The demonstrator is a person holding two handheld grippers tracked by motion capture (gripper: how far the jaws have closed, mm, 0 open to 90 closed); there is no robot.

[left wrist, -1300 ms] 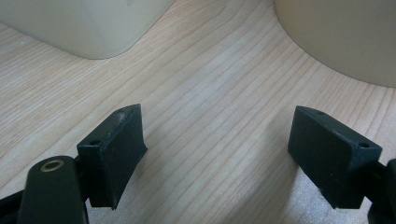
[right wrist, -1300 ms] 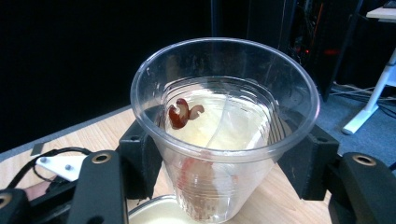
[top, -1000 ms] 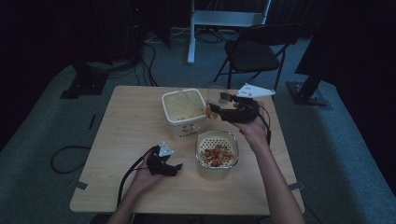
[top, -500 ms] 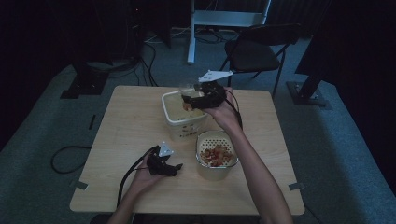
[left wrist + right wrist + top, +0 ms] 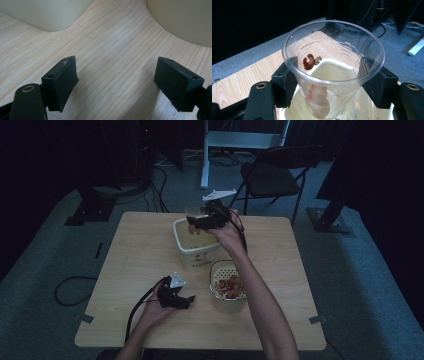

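My right gripper (image 5: 199,220) holds a clear plastic cup (image 5: 194,212) tilted over the far edge of a cream square tub (image 5: 197,251). In the right gripper view the black pads press both sides of the cup (image 5: 333,72), though the jaws have just been opening a little. A red curled piece (image 5: 309,62) clings to the cup's inner wall, with the tub (image 5: 294,110) below. My left gripper (image 5: 186,300) rests on the table near its front edge, open, with bare wood between its jaws (image 5: 116,82).
A cream perforated bowl (image 5: 216,270) with several red pieces stands just in front of the tub. The tub's corner (image 5: 45,12) and the bowl's wall (image 5: 185,20) lie ahead of the left jaws. A folding chair (image 5: 280,167) stands behind the wooden table (image 5: 135,255).
My right gripper has carried the cup leftward, from right of the tub to above its far edge. The left gripper has stayed in place.
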